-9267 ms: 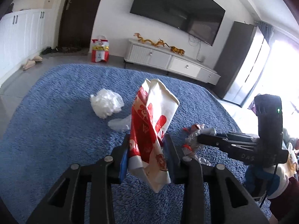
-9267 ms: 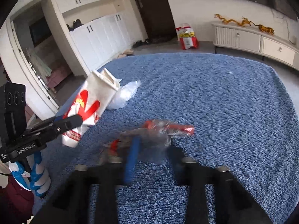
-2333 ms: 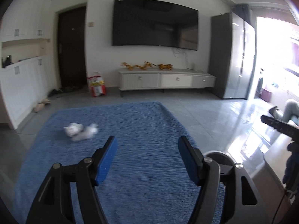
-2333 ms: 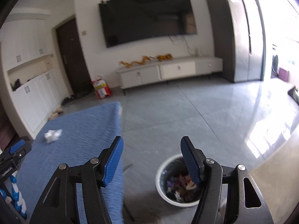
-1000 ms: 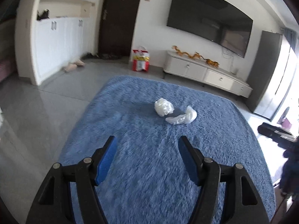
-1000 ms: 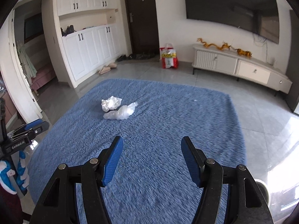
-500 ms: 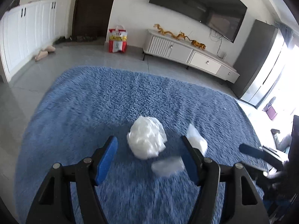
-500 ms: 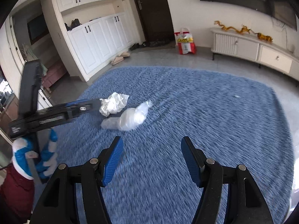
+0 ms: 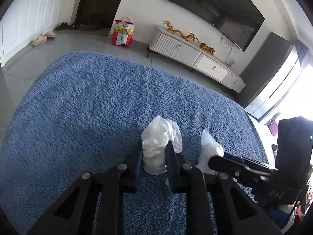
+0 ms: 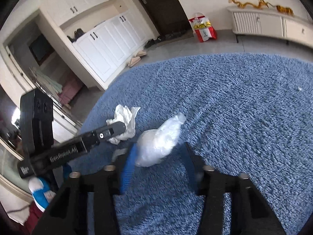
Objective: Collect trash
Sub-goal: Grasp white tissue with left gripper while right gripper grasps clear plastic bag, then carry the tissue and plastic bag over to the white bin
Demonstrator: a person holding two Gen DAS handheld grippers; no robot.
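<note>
Crumpled paper [image 9: 155, 152] pinched; left gripper [image 10: 125, 137] body reads "GenRobot.AI".

Black left gripper [image 9: 154, 156] with blue pads, silver screws, white lettering.

left tool [image 9: 153, 160] now clamps paper wad [image 9: 158, 146]

Crumpled paper [image 9: 158, 146] on the rug [image 9: 88, 107] between the left gripper's [image 9: 154, 163] jaws, plastic bag [image 9: 210, 148] just right of it, TV cabinet [image 9: 195, 56] beyond the rug, shopping bag [image 9: 122, 32] left of the cabinet
</note>
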